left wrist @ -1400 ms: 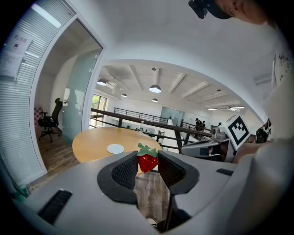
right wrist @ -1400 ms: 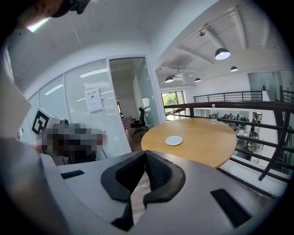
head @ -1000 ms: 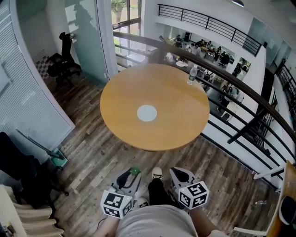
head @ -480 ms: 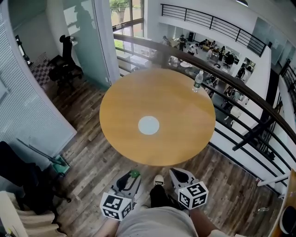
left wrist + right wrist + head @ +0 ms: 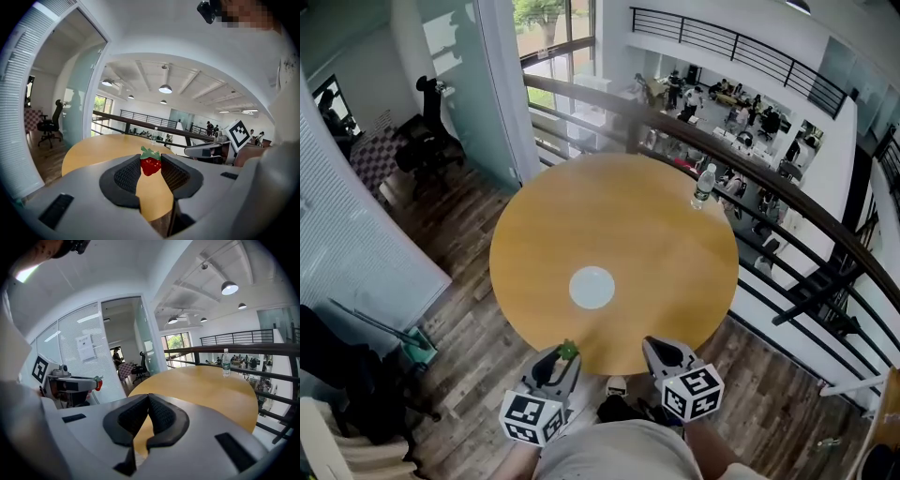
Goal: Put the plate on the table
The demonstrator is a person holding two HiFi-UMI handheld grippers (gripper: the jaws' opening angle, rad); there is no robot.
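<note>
A white plate (image 5: 592, 288) lies flat near the middle of the round wooden table (image 5: 666, 234). My left gripper (image 5: 565, 356) hangs at the table's near edge, shut on a small red strawberry (image 5: 150, 164) with a green top, which peeks out at the fingertips in the head view as well. My right gripper (image 5: 654, 350) is beside it to the right, level with the table edge, shut with its pads touching and nothing between them (image 5: 148, 399). Both are well short of the plate.
A clear water bottle (image 5: 703, 186) stands at the table's far right rim. A dark railing (image 5: 787, 202) curves behind the table over a drop to a lower floor. A black office chair (image 5: 427, 141) and glass partition are far left; wooden floor surrounds the table.
The table has drawn closer under the head camera; its near edge now reaches both grippers. The grippers keep their pose and the strawberry stays in the left one.
</note>
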